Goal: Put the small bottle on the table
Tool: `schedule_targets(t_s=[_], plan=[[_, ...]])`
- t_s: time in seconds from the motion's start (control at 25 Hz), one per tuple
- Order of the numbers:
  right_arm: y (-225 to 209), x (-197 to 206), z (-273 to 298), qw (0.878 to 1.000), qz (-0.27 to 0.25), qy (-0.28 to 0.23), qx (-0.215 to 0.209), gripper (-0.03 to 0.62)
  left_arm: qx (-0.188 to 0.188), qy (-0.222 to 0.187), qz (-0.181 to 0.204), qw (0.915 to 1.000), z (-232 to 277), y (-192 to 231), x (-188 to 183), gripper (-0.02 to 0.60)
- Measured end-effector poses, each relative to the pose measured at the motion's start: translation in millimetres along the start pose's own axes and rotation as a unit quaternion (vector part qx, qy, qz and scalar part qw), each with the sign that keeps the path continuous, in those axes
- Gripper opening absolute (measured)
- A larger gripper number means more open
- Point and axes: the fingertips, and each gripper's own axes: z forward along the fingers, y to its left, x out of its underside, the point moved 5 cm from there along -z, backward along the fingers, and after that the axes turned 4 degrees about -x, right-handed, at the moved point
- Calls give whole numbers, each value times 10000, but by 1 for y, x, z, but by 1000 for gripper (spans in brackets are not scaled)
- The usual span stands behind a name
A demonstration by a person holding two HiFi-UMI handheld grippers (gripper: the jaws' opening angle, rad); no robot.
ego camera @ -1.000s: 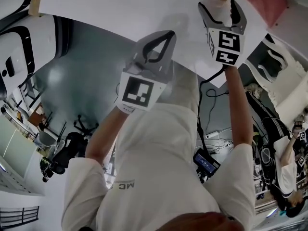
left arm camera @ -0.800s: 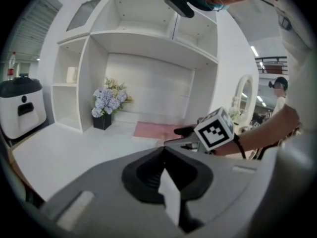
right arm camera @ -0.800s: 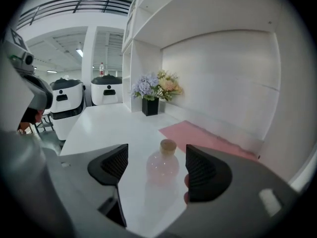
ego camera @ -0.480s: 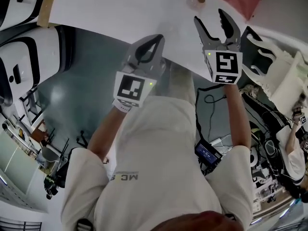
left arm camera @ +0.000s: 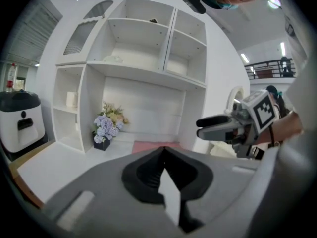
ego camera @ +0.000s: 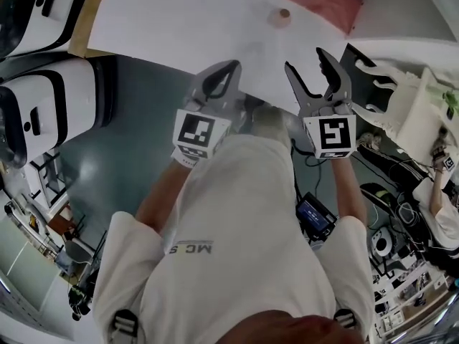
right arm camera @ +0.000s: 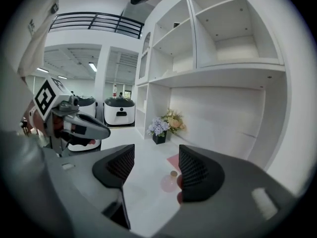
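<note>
Now our small bottle [ego camera: 280, 16] stands by the far edge of the surface [ego camera: 179, 20]; right gripper [ego camera: 307, 61] fingers are closing on nothing, left gripper [ego camera: 228, 70] fingers clenched together.

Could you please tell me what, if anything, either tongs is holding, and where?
Nothing: left tongs shut, empty; right tongs closing on nothing; small bottle stands free.

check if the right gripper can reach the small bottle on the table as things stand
Probably yes. The small bottle stands on the white table ahead of the right gripper, with bare tabletop between them. Its fingers are apart, closing on nothing, so they may need to open wider.
</note>
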Motion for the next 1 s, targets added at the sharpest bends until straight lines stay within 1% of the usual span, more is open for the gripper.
schedule_targets(t_s=[0.08,0.12,0.24,0.36,0.4,0.52,0.56,0.64,0.72,0.8,0.92,1.0], plan=[[4,-6,-16,9999,12,-169,-3,281,13,-77,-4,10000,-6,-5,-4,0],[6,-10,-25,9997,37,-230,-2,269,30,-129,-2,9999,-10,-6,-8,0],[8,-19,-48,9994,-8,-323,84,208,112,-258,39,9996,-20,-9,-22,0],[11,-22,-70,9993,-199,-269,186,178,183,-402,79,9990,-30,-12,-33,0],[13,-23,-75,9992,-194,-275,234,157,205,-455,78,9987,-32,-13,-37,0],[16,-21,-81,9988,31,-317,360,52,217,-515,38,9984,-37,-15,-40,0],[16,-20,-81,9987,125,-310,385,30,203,-518,14,9984,-37,-16,-41,0],[17,-19,-82,9984,267,-327,372,8,188,-527,-21,9984,-35,-20,-42,0],[19,-20,-83,9983,334,-373,299,2,208,-555,-22,9982,-36,-23,-46,0],[21,-22,-82,9986,260,-382,249,0,237,-545,-16,9982,-36,-26,-48,0],[23,-20,-81,9990,165,-333,250,0,264,-444,-18,9987,-34,-28,-45,0],[23,-18,-82,9990,207,-312,236,0,275,-384,-13,9989,-33,-30,-42,0]])
